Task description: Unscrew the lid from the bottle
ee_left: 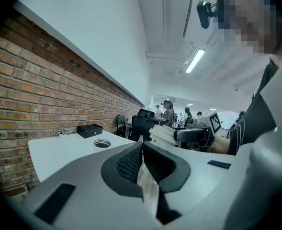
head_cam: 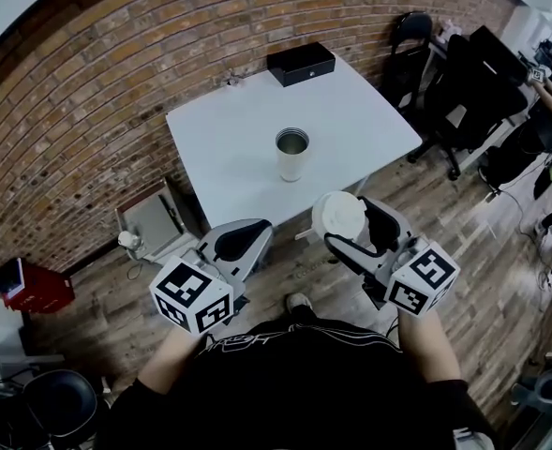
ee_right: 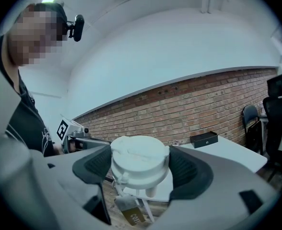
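The bottle (head_cam: 292, 154), a pale tumbler with an open mouth, stands upright near the middle of the white table (head_cam: 229, 143). Its rim (ee_left: 102, 143) also shows in the left gripper view. The round white lid (head_cam: 337, 215) is off the bottle, held above the floor in front of the table's near edge. My right gripper (head_cam: 349, 219) is shut on the lid (ee_right: 140, 161), one pad on each side of it. A small tag (ee_right: 130, 214) hangs under the lid. My left gripper (head_cam: 255, 230) hangs to the left of the lid, off the table, jaws shut on nothing (ee_left: 141, 151).
A black box (head_cam: 301, 63) sits at the table's far edge by the brick wall (head_cam: 88, 92). Black office chairs (head_cam: 463, 92) stand to the right on the wooden floor. A grey case (head_cam: 154, 221) and a red box (head_cam: 32, 287) lie left of the table.
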Demonstrator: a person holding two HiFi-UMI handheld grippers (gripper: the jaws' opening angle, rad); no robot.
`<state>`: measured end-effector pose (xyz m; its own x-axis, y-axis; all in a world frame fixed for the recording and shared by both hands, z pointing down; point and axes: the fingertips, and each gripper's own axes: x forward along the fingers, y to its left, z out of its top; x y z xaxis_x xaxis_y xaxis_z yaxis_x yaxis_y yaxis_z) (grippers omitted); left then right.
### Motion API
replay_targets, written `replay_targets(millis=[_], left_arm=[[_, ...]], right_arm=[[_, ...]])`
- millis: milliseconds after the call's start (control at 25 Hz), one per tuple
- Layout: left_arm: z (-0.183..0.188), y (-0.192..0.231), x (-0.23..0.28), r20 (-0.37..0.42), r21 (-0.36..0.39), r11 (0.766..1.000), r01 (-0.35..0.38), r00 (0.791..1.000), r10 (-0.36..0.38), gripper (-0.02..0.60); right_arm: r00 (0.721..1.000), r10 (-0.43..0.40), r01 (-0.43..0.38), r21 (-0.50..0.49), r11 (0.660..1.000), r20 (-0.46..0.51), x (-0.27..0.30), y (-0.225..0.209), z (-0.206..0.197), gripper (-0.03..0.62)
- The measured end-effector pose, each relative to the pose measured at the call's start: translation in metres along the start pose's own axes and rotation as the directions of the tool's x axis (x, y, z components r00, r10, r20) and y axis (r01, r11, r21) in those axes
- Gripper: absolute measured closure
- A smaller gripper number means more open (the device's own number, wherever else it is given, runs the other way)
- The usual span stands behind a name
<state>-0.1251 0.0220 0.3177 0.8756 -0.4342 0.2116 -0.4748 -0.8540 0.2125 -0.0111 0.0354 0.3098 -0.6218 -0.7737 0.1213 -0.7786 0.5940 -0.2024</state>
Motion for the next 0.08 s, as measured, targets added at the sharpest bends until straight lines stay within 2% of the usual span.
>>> replay_targets(millis=[80], left_arm=[[0.0002,0.0052,0.0029,-0.004,0.000,1.000,0.000,1.000,0.000,0.546]], right_arm=[[1.000,-0.002,0.002,0.000,1.000,0.000,0.0045,-0.0043,0.0013,0.217]])
